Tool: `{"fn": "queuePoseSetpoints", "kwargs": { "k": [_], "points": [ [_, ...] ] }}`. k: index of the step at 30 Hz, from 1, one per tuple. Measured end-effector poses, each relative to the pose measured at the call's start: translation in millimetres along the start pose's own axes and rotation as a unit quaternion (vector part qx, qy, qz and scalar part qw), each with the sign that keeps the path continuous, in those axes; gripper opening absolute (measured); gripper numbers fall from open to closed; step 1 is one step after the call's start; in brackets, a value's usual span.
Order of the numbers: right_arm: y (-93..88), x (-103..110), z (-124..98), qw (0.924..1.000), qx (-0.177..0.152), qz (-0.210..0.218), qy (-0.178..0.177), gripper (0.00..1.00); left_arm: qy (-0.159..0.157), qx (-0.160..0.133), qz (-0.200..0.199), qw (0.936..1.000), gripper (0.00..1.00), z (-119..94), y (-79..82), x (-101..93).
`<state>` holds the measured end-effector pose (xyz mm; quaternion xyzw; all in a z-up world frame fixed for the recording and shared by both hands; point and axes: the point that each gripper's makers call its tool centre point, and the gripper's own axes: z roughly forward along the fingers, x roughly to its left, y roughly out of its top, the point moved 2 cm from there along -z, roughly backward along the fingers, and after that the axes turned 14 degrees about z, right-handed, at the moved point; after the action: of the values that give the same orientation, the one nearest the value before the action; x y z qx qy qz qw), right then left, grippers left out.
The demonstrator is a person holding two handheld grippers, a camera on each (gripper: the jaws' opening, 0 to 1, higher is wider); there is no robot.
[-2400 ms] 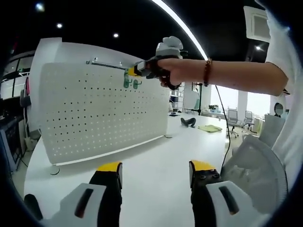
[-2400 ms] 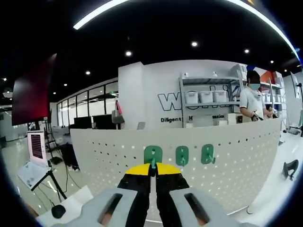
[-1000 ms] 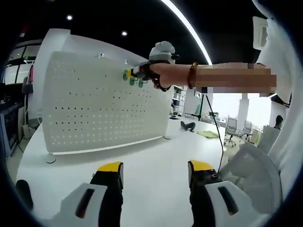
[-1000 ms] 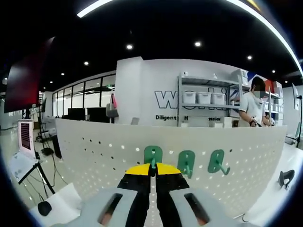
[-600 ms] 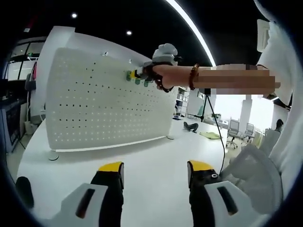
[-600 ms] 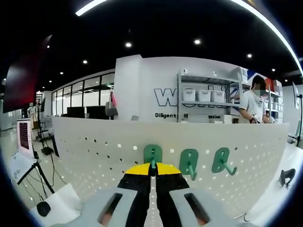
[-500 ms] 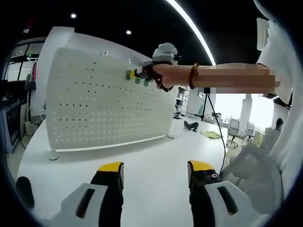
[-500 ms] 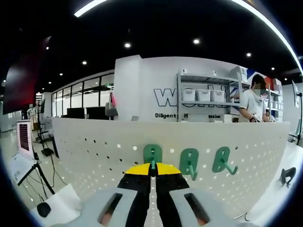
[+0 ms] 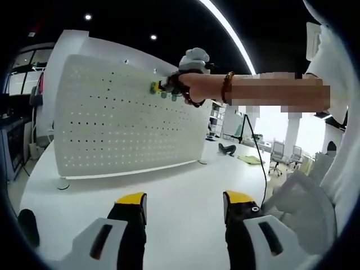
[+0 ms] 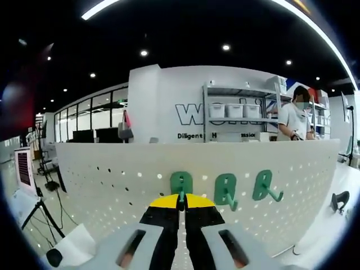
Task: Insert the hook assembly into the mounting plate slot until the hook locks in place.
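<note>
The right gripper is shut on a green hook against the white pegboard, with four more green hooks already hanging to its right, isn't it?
Not quite: the right gripper view shows two more green hooks hanging there, not four. The right gripper is shut on a green hook against the white pegboard.

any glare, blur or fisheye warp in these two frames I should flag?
Left gripper view: bright windows blow out at right, ceiling light strip bows into an arc, pegboard edges curve. Right gripper view: pegboard's top edge bends; green hook above the shut right gripper stays sharp; far shelving is soft.
</note>
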<state>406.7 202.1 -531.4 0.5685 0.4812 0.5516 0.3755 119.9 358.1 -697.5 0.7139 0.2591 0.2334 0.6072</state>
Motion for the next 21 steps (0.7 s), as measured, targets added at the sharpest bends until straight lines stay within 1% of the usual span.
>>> {"fn": "queuePoseSetpoints", "kwargs": {
  "k": [1,4,6,8,10,11,12,14,15,16,17,21],
  "points": [
    [-0.5,0,1,1.0000,0.001,-0.002,-0.002,0.01,0.000,0.003,-0.005,1.0000,0.55,0,-0.9,0.4],
    [-2.5,0,0,0.9995,0.002,-0.033,-0.002,0.01,0.003,0.004,-0.005,1.0000,0.56,-1,-1.7,1.6],
    [-1.8,0,0,0.9996,0.005,-0.029,0.000,0.01,0.000,0.009,-0.015,0.9999,0.56,-2,-3.1,0.2],
    [-1.9,-1,0,0.9996,0.014,-0.025,0.006,0.02,-0.001,0.012,-0.013,0.9998,0.55,-1,-4.7,-0.1],
    [-1.6,0,-1,0.9994,0.016,-0.031,0.009,0.02,-0.001,0.010,-0.011,0.9999,0.56,-1,-4.0,-0.6],
    [0.8,0,-1,0.9984,0.011,-0.055,0.014,0.02,-0.001,0.009,-0.011,0.9999,0.56,-1,-3.3,-0.8],
    [2.8,1,-3,0.9980,0.005,-0.061,0.015,0.02,-0.001,0.009,-0.011,0.9999,0.56,0,-2.6,-1.3],
    [7.8,5,-2,0.9979,-0.004,-0.058,0.029,0.04,-0.001,0.011,-0.010,0.9999,0.56,1,-2.1,-1.7],
    [9.2,9,-1,0.9978,-0.004,-0.053,0.040,0.05,-0.002,0.010,-0.009,0.9999,0.56,2,-1.9,-1.9],
    [11.0,11,-1,0.9974,-0.003,-0.057,0.045,0.04,-0.004,0.008,-0.010,0.9999,0.56,3,-1.3,-2.6],
    [11.8,11,0,0.9969,-0.003,-0.065,0.044,0.05,-0.005,0.008,-0.010,0.9999,0.56,3,-1.1,-3.2],
    [5.3,7,-1,0.9972,0.010,-0.063,0.039,0.06,-0.009,0.008,-0.005,0.9999,0.56,4,0.4,-5.1]
  ]
}}
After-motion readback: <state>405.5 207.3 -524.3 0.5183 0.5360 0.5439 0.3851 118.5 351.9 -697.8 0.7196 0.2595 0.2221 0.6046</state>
